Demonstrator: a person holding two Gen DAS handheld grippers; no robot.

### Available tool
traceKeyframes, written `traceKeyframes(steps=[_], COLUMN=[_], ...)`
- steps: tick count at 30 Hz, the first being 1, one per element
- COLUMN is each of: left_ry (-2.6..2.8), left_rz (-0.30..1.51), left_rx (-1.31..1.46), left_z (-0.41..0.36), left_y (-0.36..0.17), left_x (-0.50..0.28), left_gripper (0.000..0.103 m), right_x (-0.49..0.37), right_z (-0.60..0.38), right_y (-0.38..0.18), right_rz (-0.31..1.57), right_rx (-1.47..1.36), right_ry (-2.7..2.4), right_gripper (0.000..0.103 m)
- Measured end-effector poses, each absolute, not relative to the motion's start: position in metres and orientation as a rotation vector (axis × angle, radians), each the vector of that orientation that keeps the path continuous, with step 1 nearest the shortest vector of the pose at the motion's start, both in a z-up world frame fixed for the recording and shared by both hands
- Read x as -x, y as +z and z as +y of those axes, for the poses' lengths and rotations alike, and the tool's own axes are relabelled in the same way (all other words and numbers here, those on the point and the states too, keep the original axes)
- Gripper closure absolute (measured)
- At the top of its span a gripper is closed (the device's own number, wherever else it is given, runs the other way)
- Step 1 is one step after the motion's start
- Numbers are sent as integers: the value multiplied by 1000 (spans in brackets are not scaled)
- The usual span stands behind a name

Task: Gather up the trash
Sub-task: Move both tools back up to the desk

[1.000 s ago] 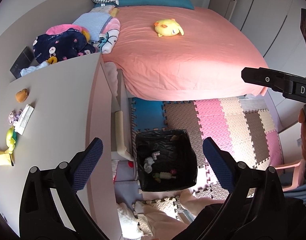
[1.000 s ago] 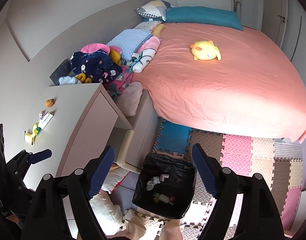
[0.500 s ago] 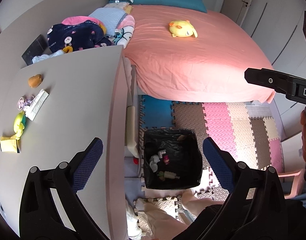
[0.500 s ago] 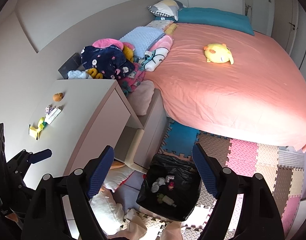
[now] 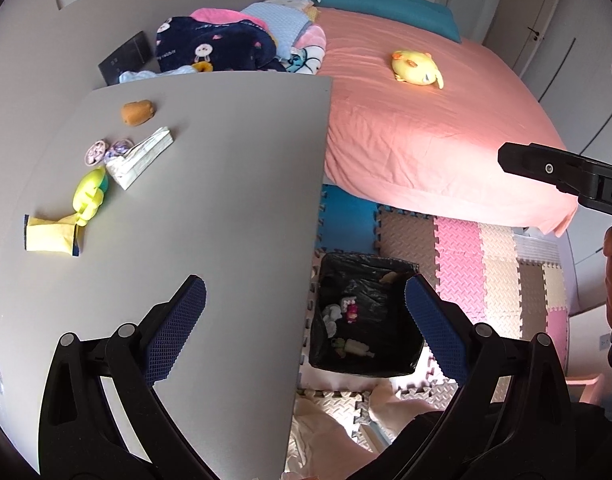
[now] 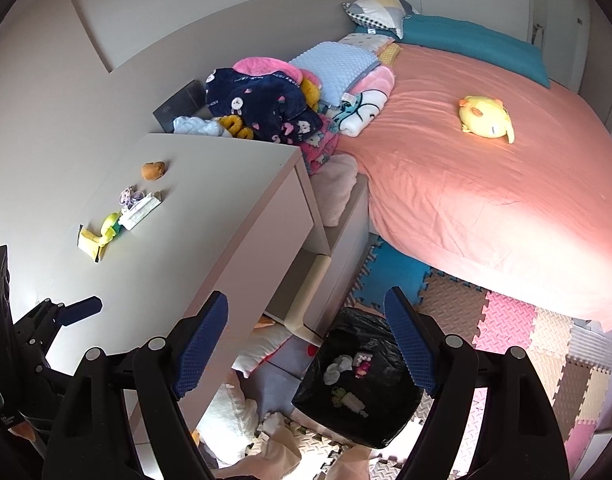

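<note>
A black-lined trash bin [image 5: 366, 316] stands on the floor beside the desk, with several scraps inside; it also shows in the right wrist view [image 6: 358, 384]. On the grey desk [image 5: 225, 200] lie a brown lump [image 5: 137, 113], a white folded wrapper [image 5: 139, 158], small purple wrappers [image 5: 105, 150], a yellow-green item [image 5: 90, 194] and a yellow packet [image 5: 51, 234]. My left gripper [image 5: 303, 330] is open and empty, over the desk's right edge. My right gripper [image 6: 306, 346] is open and empty, above the bin and desk corner.
A pink bed [image 5: 426, 120] with a yellow plush [image 5: 416, 68] fills the right. Blankets and pillows [image 5: 233, 40] pile behind the desk. Foam mats [image 5: 486, 260] cover the floor. Cushions and cloth [image 6: 241, 400] lie under the desk.
Both grippers have moved left toward the desk. The desk top now fills more of the left wrist view and the bin has shifted right. Both stay open.
</note>
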State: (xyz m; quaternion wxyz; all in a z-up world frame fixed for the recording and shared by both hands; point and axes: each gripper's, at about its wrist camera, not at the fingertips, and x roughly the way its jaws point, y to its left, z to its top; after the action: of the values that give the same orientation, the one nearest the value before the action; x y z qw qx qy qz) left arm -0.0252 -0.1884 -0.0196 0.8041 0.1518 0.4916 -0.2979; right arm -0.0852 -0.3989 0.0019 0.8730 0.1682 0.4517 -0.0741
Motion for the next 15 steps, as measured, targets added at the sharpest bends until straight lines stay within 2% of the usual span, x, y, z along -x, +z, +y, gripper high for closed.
traceKeyframes(steps=[15], left_ry=[-460], left_rz=[1095], left_rx=[-225], left_z=[-116], left_y=[-24], left_x=[-9], left_gripper=[7], right_x=[27], right_z=[-333], right_y=[-3], right_rz=[982], right_rx=[-305], right_ry=[-42], right_gripper=[22])
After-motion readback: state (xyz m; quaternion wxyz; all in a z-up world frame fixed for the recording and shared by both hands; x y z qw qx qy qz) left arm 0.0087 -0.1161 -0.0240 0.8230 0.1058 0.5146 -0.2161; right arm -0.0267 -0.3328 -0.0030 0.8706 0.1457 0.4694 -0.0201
